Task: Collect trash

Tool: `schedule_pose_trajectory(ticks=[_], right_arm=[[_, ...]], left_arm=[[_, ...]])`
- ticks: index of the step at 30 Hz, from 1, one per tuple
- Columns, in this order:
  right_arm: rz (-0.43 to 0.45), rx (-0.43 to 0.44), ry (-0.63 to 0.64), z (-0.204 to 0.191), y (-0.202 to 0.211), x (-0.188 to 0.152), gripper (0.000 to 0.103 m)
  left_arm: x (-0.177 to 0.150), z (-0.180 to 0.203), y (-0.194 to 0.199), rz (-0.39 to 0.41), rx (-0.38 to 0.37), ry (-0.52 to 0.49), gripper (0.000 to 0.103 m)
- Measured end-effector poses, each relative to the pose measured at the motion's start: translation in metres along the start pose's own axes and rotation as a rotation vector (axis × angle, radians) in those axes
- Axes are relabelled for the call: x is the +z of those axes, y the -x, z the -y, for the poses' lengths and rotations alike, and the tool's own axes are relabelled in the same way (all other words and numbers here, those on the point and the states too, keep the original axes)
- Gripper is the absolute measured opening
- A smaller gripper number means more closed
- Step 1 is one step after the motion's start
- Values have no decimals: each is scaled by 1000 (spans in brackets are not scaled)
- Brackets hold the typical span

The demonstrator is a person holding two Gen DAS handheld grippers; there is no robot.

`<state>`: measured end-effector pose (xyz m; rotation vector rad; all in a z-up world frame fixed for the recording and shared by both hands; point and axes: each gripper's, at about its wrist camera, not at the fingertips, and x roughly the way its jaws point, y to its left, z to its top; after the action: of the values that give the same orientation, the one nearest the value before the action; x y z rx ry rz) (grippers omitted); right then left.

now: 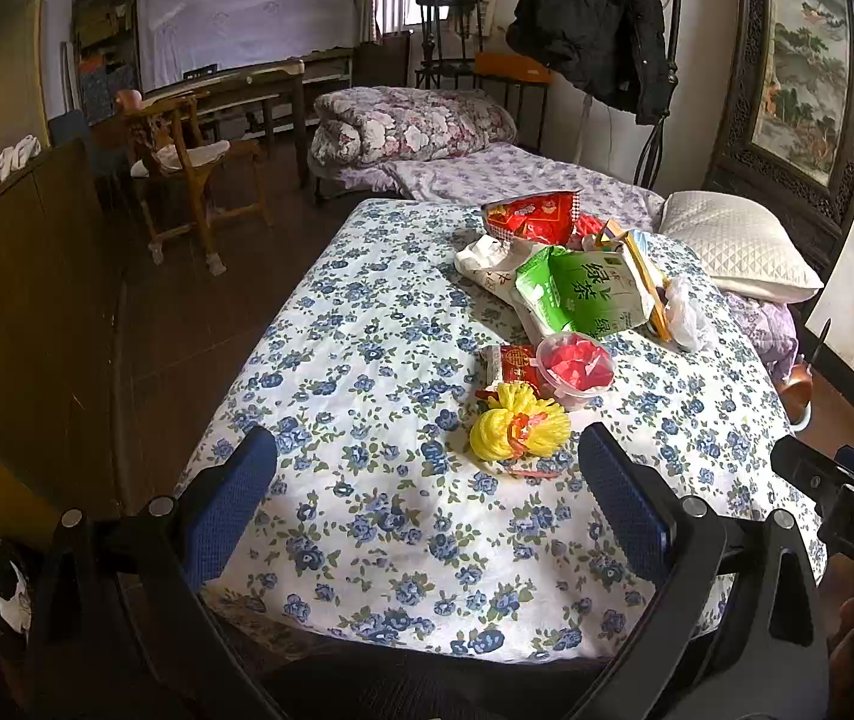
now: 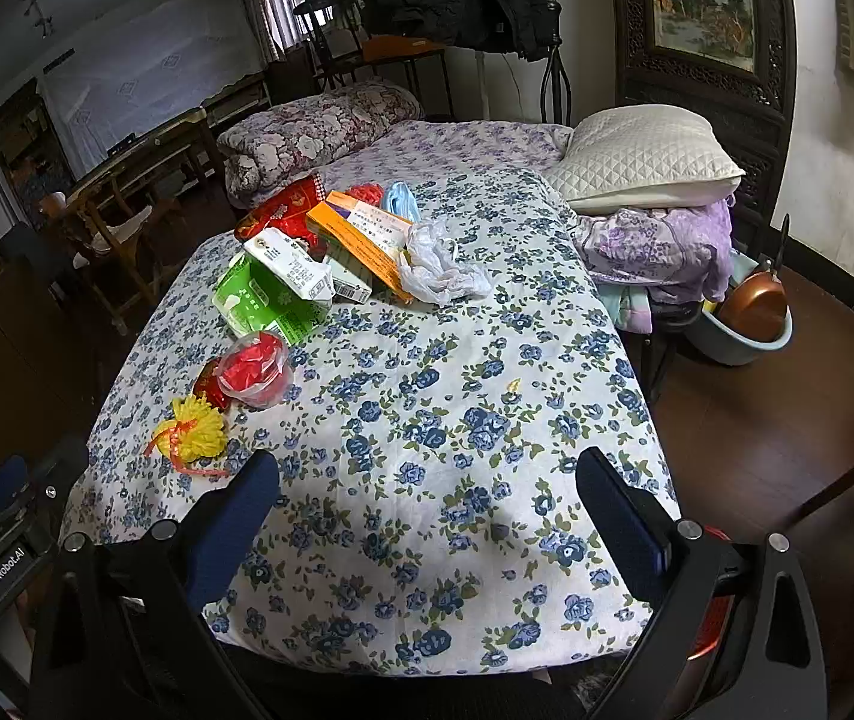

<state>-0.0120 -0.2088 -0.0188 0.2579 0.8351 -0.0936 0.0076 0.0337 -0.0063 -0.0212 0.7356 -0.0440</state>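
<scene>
Trash lies on a bed with a blue-flowered sheet (image 1: 367, 360). Nearest is a yellow mesh ball (image 1: 517, 429), also in the right wrist view (image 2: 196, 435). Behind it sit a clear plastic cup of red scraps (image 1: 574, 369) (image 2: 254, 371), a green tea bag (image 1: 583, 291) (image 2: 271, 297), a red foil bag (image 1: 532, 217), an orange box (image 2: 361, 240) and a crumpled white plastic bag (image 2: 442, 267). My left gripper (image 1: 427, 480) is open and empty, just short of the yellow ball. My right gripper (image 2: 427, 498) is open and empty over bare sheet.
A white pillow (image 2: 637, 156) and a purple blanket (image 2: 661, 246) lie at the bed's right. A folded flowered quilt (image 1: 403, 123) lies at the far end. A basin with a brown pan (image 2: 751, 318) stands on the floor right. A wooden chair (image 1: 187, 180) stands left.
</scene>
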Motion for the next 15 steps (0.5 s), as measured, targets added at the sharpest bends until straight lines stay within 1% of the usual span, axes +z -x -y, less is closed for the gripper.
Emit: schedule_pose_trajectory(ticks=[15], right_arm=[[0,1,0,1,0,0,97]], left_arm=[[-1,1,0,1,1,-2,97]])
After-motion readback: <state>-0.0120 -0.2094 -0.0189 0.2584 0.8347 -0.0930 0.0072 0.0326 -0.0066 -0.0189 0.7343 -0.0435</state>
